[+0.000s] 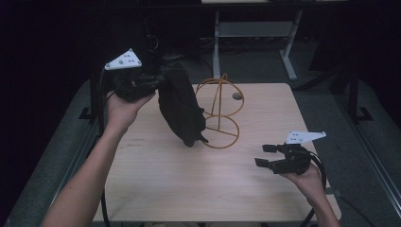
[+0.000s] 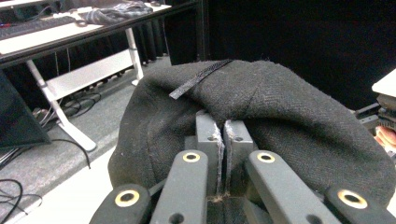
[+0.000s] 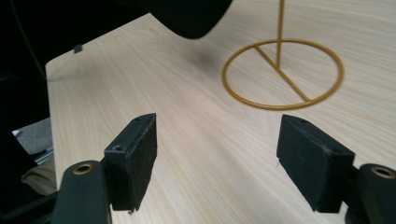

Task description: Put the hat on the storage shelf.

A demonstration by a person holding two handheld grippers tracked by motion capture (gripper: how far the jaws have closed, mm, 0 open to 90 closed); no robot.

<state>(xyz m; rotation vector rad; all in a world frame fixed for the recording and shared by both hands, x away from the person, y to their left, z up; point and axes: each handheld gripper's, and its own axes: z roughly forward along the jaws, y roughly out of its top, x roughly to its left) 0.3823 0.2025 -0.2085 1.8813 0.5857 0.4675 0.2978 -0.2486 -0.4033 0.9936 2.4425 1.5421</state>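
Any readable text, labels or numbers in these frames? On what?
None readable.
Table top: a faint dark line of marks at its left side, too small and blurred to read.
Black cloth hat, gold wire stand, grey plates on the tongs: no lettering visible.

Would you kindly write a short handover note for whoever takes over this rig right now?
Left hand-held gripper: shut on the black hat, held in the air beside the gold wire stand.
Right hand-held gripper: open, nothing between its jaws, low over the table, near its right front part.
Done: hat picked up.
Left, as it looks: bring the hat over the stand's round top, settle it there and release. The right one is free to steady the base ring.
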